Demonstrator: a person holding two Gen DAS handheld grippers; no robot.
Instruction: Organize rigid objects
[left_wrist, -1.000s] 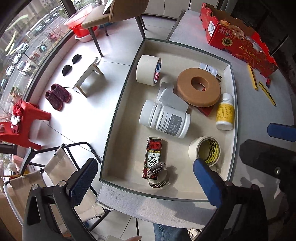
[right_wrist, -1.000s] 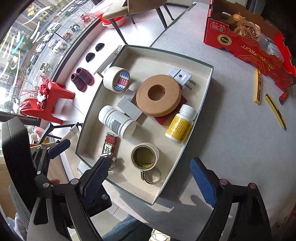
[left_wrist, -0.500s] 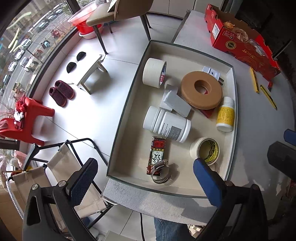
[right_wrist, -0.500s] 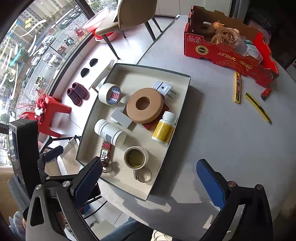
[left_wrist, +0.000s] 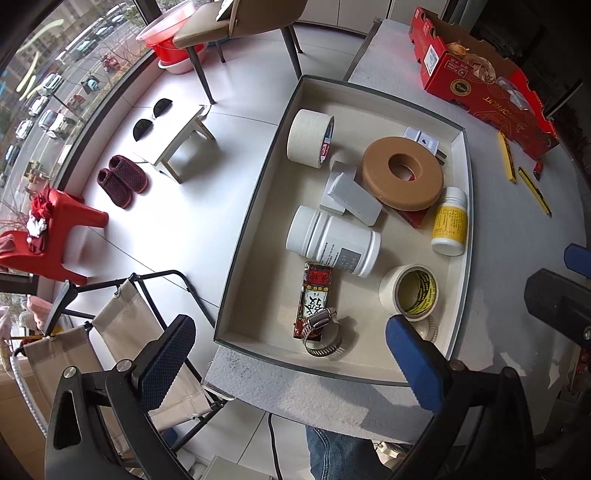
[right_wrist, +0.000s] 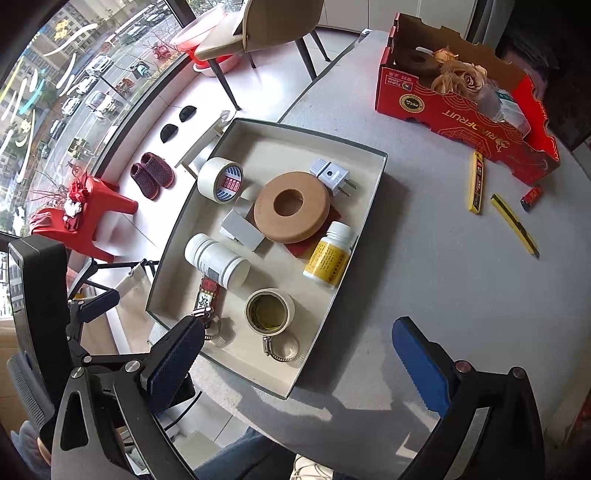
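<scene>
A beige tray (left_wrist: 255, 206) (right_wrist: 284, 147) on the grey table holds a white tape roll (left_wrist: 310, 138), a tan foam ring (right_wrist: 295, 208), a lying white bottle (left_wrist: 332, 240), a yellow-labelled bottle (right_wrist: 327, 256), a second tape roll (left_wrist: 410, 291), hose clamps (right_wrist: 280, 347) and a red packet (left_wrist: 314, 291). My left gripper (left_wrist: 290, 363) hangs open above the tray's near edge, holding nothing. To the tray's right, my right gripper (right_wrist: 297, 365) stands wide open and empty over the near corner. Two yellow utility knives (right_wrist: 477, 182) (right_wrist: 515, 225) lie on the table.
A red cardboard box (right_wrist: 461, 114) with dried flowers stands at the table's far right. A small red item (right_wrist: 532, 194) lies near the knives. Beyond the table's left edge are a folding chair (left_wrist: 122, 332), a red stool (left_wrist: 55, 236) and floor.
The right wrist view has tilted toward the far table, so the tray looks smaller and the red box shows fully; its fingers spread slightly wider. The left view shifted only slightly.
</scene>
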